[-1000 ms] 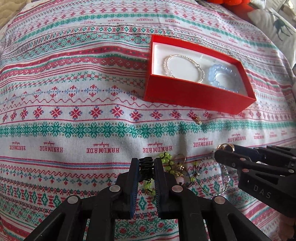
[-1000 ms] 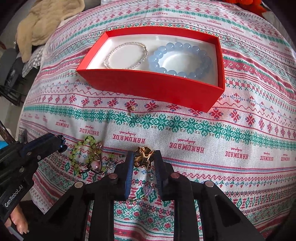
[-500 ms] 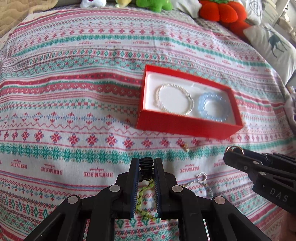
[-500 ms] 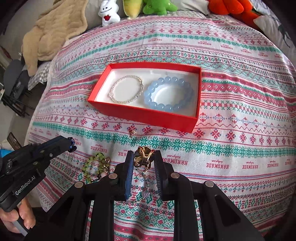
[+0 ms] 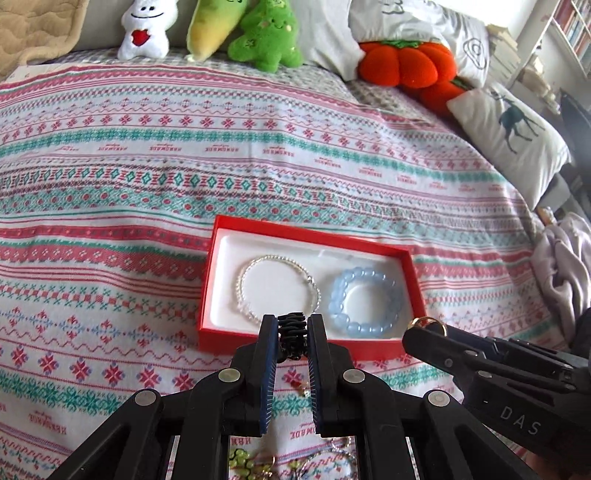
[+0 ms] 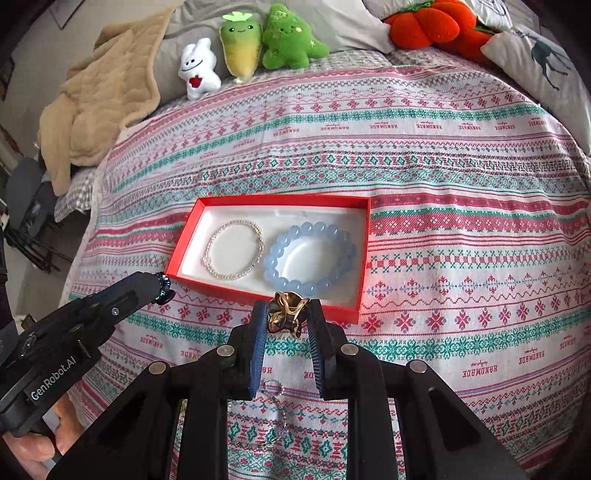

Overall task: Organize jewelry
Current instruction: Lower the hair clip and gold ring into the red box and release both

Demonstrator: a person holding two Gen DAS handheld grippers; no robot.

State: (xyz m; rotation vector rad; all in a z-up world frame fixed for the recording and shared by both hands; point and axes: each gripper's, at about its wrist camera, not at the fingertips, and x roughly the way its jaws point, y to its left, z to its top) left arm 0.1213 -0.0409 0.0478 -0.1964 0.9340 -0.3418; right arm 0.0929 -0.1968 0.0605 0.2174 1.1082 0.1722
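A red box (image 5: 295, 347) (image 6: 258, 293) lies on the patterned bedspread and holds a clear bead bracelet (image 5: 275, 284) (image 6: 233, 254) and a pale blue bead bracelet (image 5: 365, 302) (image 6: 310, 260). My left gripper (image 5: 291, 326) is shut on a black beaded piece (image 5: 291, 332), raised in front of the box's near wall. My right gripper (image 6: 288, 314) is shut on a gold twisted ornament (image 6: 286, 312), also raised by the box's near wall; a thin chain (image 6: 275, 410) hangs below it. A green bead bracelet (image 5: 243, 467) lies on the cloth below.
A small gold earring (image 5: 304, 389) lies on the cloth near the box. Plush toys (image 5: 207, 29) (image 6: 255, 48), an orange pumpkin cushion (image 5: 406, 62) and a deer pillow (image 5: 513, 129) line the bed's far side. A beige blanket (image 6: 96, 107) lies at far left.
Both grippers have risen from the cloth, each keeping its piece, and moved towards the red box. The remaining jewelry pile now lies low at the frame's bottom.
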